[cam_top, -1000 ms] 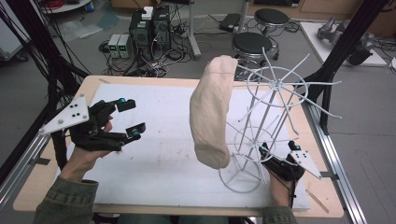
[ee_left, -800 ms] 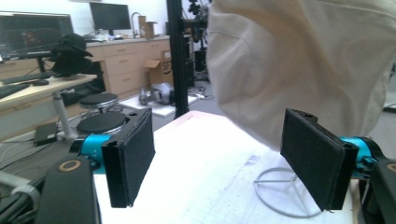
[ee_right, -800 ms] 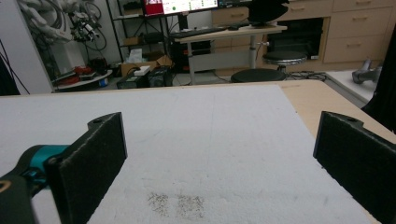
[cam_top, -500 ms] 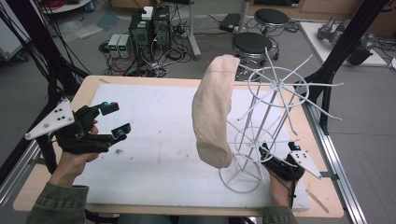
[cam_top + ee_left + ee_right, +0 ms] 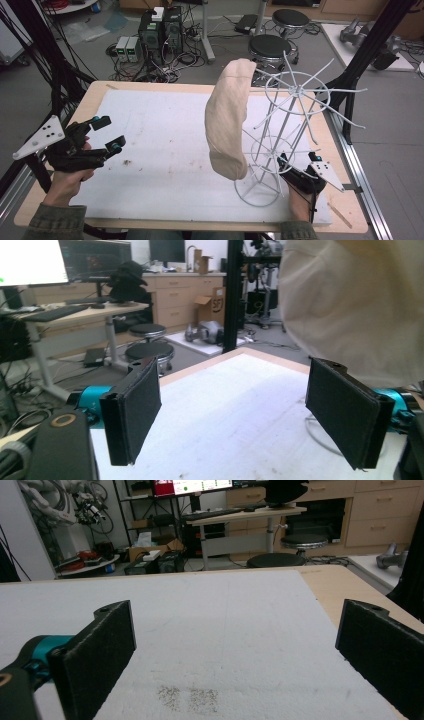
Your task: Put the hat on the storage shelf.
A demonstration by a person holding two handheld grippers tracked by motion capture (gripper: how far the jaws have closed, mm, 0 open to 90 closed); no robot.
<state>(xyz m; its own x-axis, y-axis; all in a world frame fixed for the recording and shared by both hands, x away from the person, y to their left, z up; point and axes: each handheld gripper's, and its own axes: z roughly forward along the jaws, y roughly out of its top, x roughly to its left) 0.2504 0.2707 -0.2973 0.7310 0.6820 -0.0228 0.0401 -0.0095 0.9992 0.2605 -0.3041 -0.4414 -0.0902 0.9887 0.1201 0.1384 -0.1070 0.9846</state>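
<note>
Left gripper point(image 5: 111, 134): black pads point(image 5: 134, 407) spread wide, nothing between them; the jaws have just been opening. In the left gripper view the pads frame bare white foam board point(image 5: 240, 410), with the beige cloth cap point(image 5: 357, 305) hanging ahead and to the right, apart from both pads. In the high view this gripper sits over the board's left edge, near the table's front-left corner, held by the person's left hand point(image 5: 67, 181), grey three-cornered plate sticking out past the edge, jaws pointing across the board toward the rack. Right gripper point(image 5: 235, 645): pads wide apart too, nothing gripped; between them only white board with a faint dirty smudge point(image 5: 190, 698). In the high view the right gripper point(image 5: 286, 165) is low at the front-right of the board, just beside the base ring of the white wire hat rack point(image 5: 295, 125), jaw tips pointing in at the lower rungs; whether they touch the wire I can't tell. The cap hangs on the rack's left side, upper end at the top spokes, lower end dangling above the board near the base ring, not resting on the board. Rack stands upright on the right half of the board, closer to the front edge. Board lies on the light wooden table point(image 5: 100, 92), wood showing all around. Black stools point(image 5: 270, 46) on the floor past the far edge.
</note>
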